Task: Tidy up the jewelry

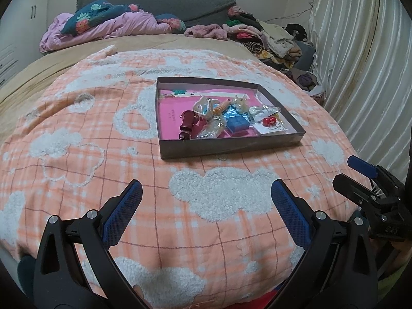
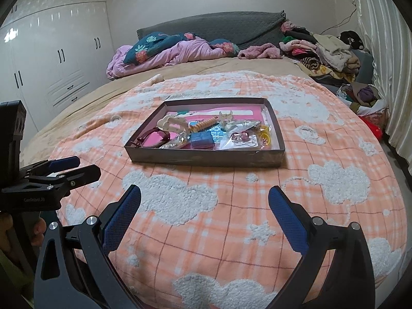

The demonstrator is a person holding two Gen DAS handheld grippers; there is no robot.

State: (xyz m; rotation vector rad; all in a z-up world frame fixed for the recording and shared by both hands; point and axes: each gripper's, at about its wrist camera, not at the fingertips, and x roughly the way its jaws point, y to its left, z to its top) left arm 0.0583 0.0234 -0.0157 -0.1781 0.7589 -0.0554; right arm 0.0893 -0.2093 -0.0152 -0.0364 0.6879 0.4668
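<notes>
Two grippers hover over the near edge of the orange plaid blanket (image 1: 128, 154), short of the shallow grey box (image 2: 206, 158); the left gripper (image 1: 206, 206) has its blue-padded fingers (image 1: 123, 211) spread wide apart with nothing between them, and the right gripper (image 2: 204, 206) is likewise splayed and empty. Seen from the right wrist view, the left gripper sits to the left of the box and nearer the camera. The box is a low rectangular tray with thin cardboard-looking walls and a pink lining, resting flat on the blanket. Inside it lies a jumble of jewellery and hair pieces: a dark red claw clip (image 1: 188, 126) toward its left side, a small blue cube-shaped case (image 1: 238, 125) near its front wall, a tan spiral hair piece (image 2: 203, 126) in the middle, a red bead piece on a white card (image 1: 269, 122) to the right of the blue case, and several clear plastic bags whose contents are too small to make out. The blanket is fleecy, with raised white cloud shapes. Beyond the box a purple quilt (image 2: 167, 54) lies crumpled
</notes>
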